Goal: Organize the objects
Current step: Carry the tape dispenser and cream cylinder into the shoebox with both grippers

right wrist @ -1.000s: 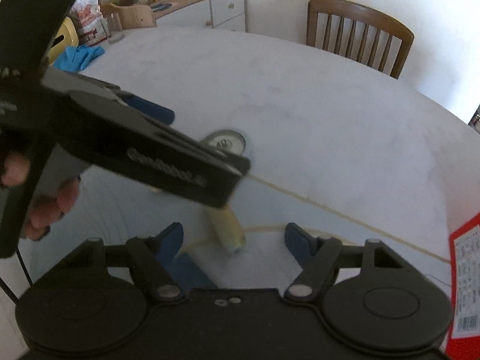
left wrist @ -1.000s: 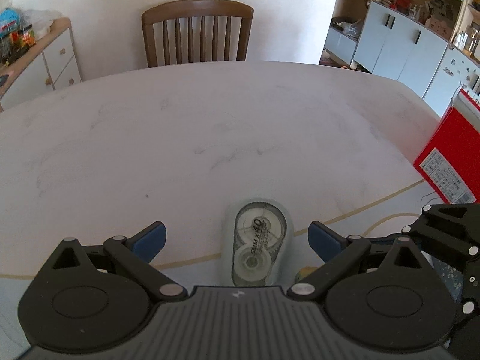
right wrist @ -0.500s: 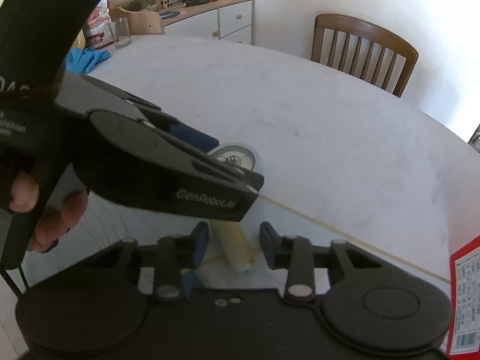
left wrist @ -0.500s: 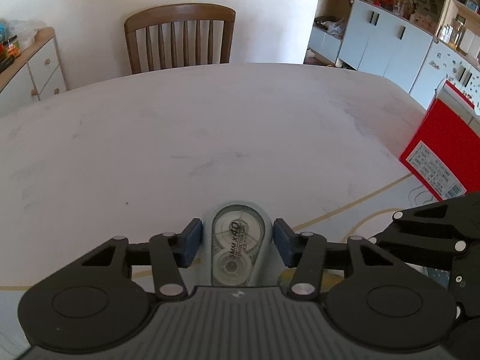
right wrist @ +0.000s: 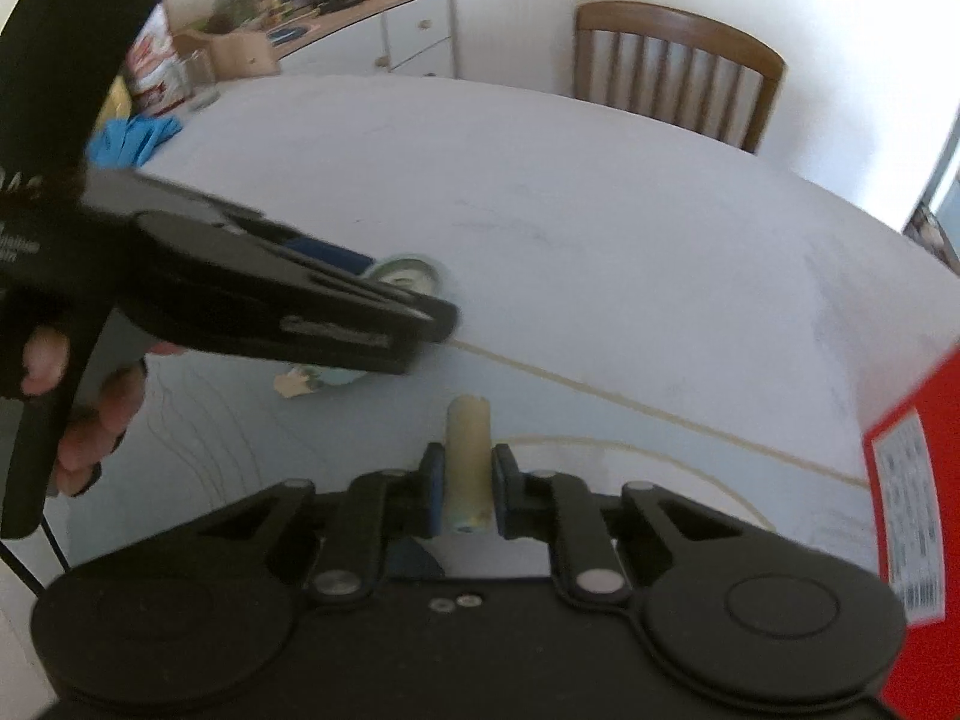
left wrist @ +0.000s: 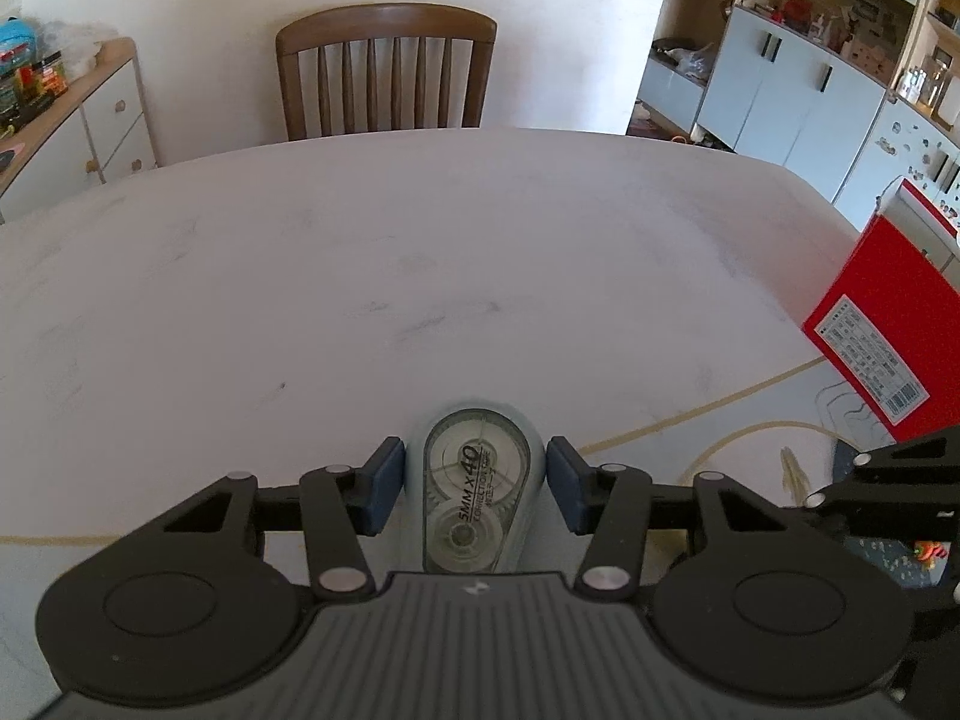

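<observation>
The bench (left wrist: 420, 252) is a wide pale top with faint grey scuffs, and most of it lies bare beyond the correction tape (left wrist: 474, 498), out to the rounded far edge. Taking the correction tape as landmark: past it, behind the far edge, stands one wooden chair (left wrist: 387, 69); to its right, near the bench's right edge, stands one red box (left wrist: 888, 324); a thin tan line (left wrist: 690, 411) curves across the top just beyond and to the right of it.

The left gripper (left wrist: 474, 483) has its blue fingers (left wrist: 384, 483) clamped on the correction tape, one pad against each side of the clear case. The right gripper (right wrist: 468, 489) is closing its fingers (right wrist: 433, 495) onto one pale yellow cylinder (right wrist: 467, 462), which sits between the pads and touches them; this view is blurred. The cylinder lies right of the correction tape, which shows there as a greenish disc (right wrist: 408, 276) behind the left gripper's black body. A person's hand (right wrist: 78, 396) grips that tool's handle.

Left of the landmark, far along the bench, lie one blue cloth (right wrist: 135, 138) and a glass (right wrist: 198, 75). White sideboards (left wrist: 78, 132) carry clutter; white cupboards (left wrist: 798, 90) stand to the right.
</observation>
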